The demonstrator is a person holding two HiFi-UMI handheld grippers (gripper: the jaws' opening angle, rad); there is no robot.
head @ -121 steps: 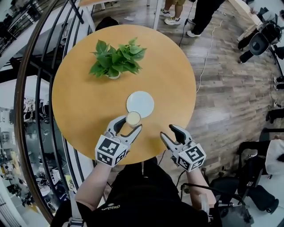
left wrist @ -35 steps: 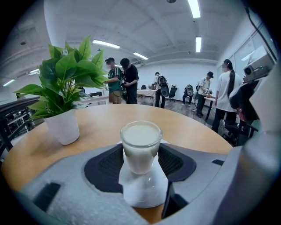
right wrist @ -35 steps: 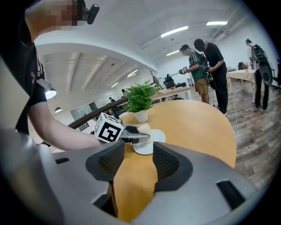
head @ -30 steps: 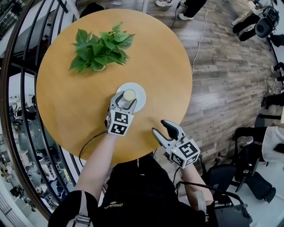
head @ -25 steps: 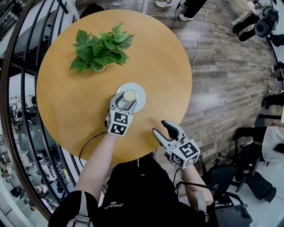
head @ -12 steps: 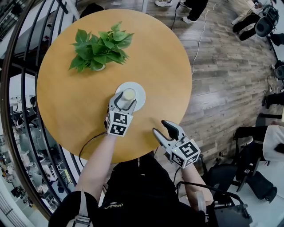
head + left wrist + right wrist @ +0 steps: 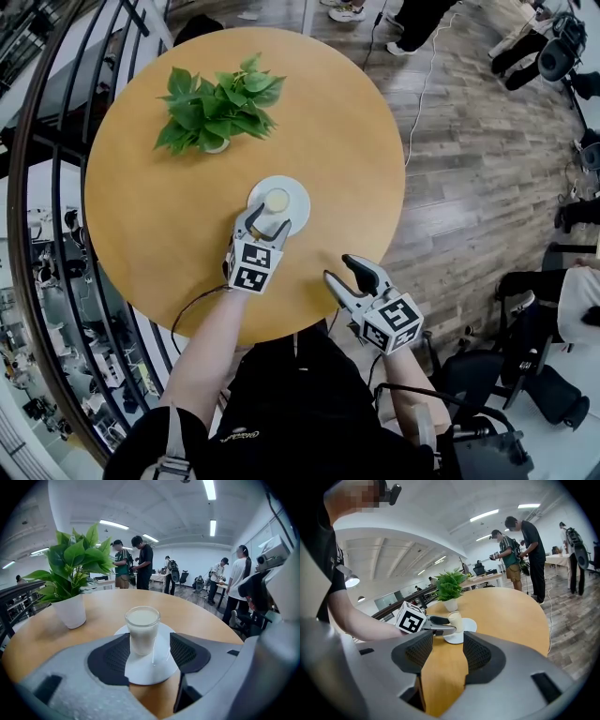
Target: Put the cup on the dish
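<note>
The job looks all but done: the cup point(image 7: 277, 200) stands upright on the dish point(image 7: 298, 195), filled nearly to the brim with something milky. My left gripper point(image 7: 268, 217) has just been opening, jaws flanking the cup without pressing it. I need only back away; my right gripper point(image 7: 343, 270) waits open, empty

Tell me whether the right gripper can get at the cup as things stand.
Probably yes. The right gripper is open and empty, with bare table between it and the cup on the dish. The left gripper, jaws just opened, flanks the cup without gripping it, so the approach is tight.
</note>
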